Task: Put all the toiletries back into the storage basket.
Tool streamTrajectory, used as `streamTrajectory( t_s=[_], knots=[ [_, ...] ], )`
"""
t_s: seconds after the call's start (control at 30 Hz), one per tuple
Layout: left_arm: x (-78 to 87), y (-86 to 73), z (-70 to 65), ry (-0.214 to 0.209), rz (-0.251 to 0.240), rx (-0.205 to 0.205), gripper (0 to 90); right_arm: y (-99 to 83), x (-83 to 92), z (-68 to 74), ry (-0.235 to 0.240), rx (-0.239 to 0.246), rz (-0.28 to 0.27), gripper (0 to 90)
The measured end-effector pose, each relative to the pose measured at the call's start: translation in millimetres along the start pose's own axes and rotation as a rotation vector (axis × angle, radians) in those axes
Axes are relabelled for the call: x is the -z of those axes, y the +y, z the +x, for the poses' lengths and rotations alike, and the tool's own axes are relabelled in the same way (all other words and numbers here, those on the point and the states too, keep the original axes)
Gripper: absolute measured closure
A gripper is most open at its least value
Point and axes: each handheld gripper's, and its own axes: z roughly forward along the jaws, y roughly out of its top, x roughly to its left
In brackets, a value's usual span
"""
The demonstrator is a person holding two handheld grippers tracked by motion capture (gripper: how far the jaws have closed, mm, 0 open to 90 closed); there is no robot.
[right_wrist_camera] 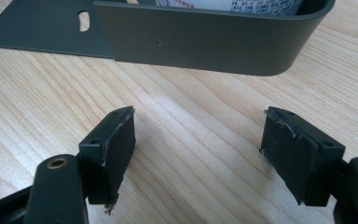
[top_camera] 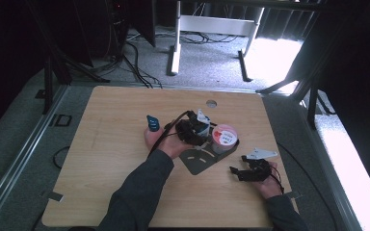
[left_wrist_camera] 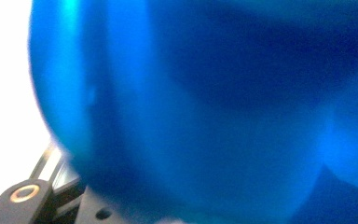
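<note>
Wood-grain table [top_camera: 111, 159] carries a dark metal bracket [top_camera: 203, 159], a flat slotted plate with a curved upright wall at one end, and inside that wall stands a white tub with a pink lid [top_camera: 224, 135]. From the high view the left gripper [top_camera: 192, 131] lies over the bracket's near-left part, just beside the tub, its black cable looping back across the hand [top_camera: 166, 142] that carries it; a small blue object [top_camera: 152, 121] stands just left of that hand on the table. How the left jaws stand cannot be told from above, since the gripper's body covers them. The left gripper view adds little on that: a blurred, glossy blue surface [left_wrist_camera: 205, 107] sits right against the lens, with a corner of a black jaw link at the bottom left, so whether the pads press on anything cannot be told. The right gripper [top_camera: 243, 172] rests low near the table's near-right edge, apart from the bracket, with a grey three-cornered plate on top. The right gripper view gives what the high view cannot: its two black pads [right_wrist_camera: 116, 149] stand wide apart over bare wood, with nothing between them, and point at the bracket's curved wall [right_wrist_camera: 205, 42] close ahead. Over that wall's rim shows a strip of the tub's printed label [right_wrist_camera: 242, 4], too small to read.
</note>
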Motion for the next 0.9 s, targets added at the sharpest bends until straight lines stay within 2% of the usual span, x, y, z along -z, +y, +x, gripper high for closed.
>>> streamTrajectory(
  t_s=[0.4, 0.9],
  knots=[
    [-6.2, 2.2, 2.1, 0.014, 0.015, -0.005, 54.9, 0.0, 0.0, -0.1, 0.000, 0.001, 0.000, 25.7],
    [-12.0, 6.5, 2.2, 0.020, 0.012, -0.004, 54.9, 0.0, 0.0, 0.0, 0.001, 0.000, 0.000, 25.6]
  ],
)
